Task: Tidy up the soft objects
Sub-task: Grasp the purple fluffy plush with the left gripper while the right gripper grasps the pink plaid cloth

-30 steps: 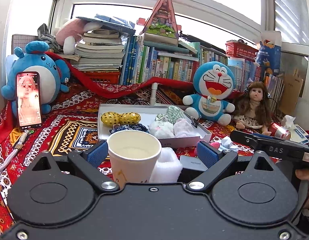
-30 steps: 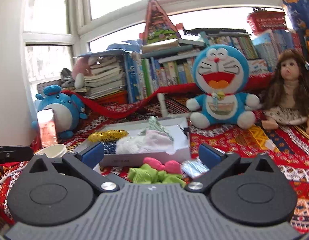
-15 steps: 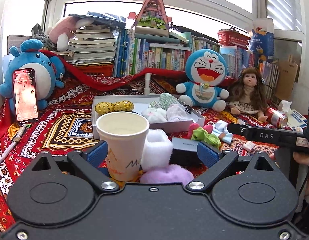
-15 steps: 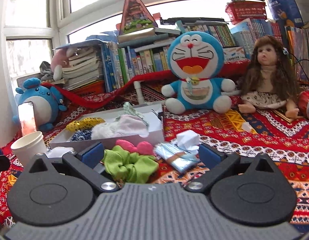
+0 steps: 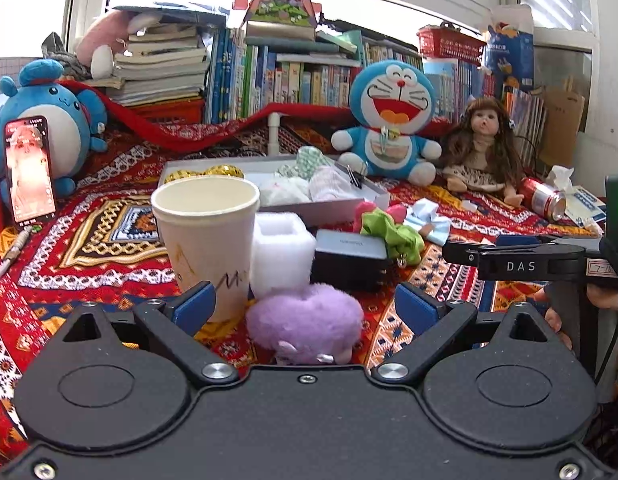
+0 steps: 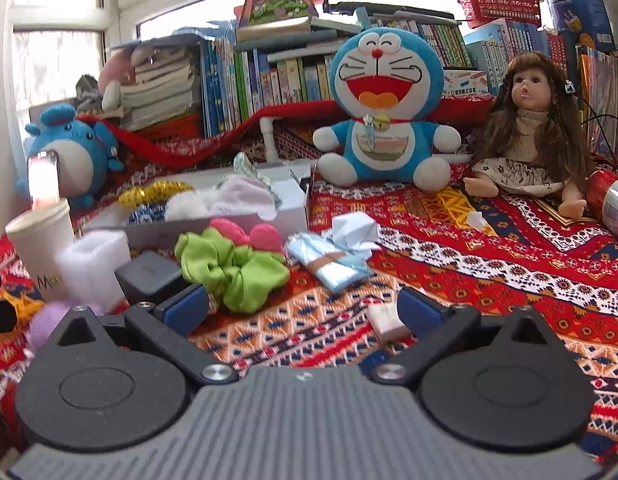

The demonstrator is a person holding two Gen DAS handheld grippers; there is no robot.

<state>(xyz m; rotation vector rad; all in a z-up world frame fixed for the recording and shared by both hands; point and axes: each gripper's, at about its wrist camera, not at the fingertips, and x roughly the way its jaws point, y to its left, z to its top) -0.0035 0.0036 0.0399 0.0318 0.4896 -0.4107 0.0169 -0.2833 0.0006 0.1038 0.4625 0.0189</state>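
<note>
Where jaws gape: cup [image 5: 205,236] beside pompom [image 5: 305,322]

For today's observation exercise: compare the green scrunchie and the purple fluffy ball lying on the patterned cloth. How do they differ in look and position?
The green scrunchie is smooth, gathered fabric, while the purple fluffy ball is furry. The scrunchie is bright green; the ball is pale purple. The scrunchie lies near the grey tray, beside a pink piece; the ball lies nearer, between the left gripper's open fingers. Both are soft and rest on the patterned cloth, outside the tray.
</note>
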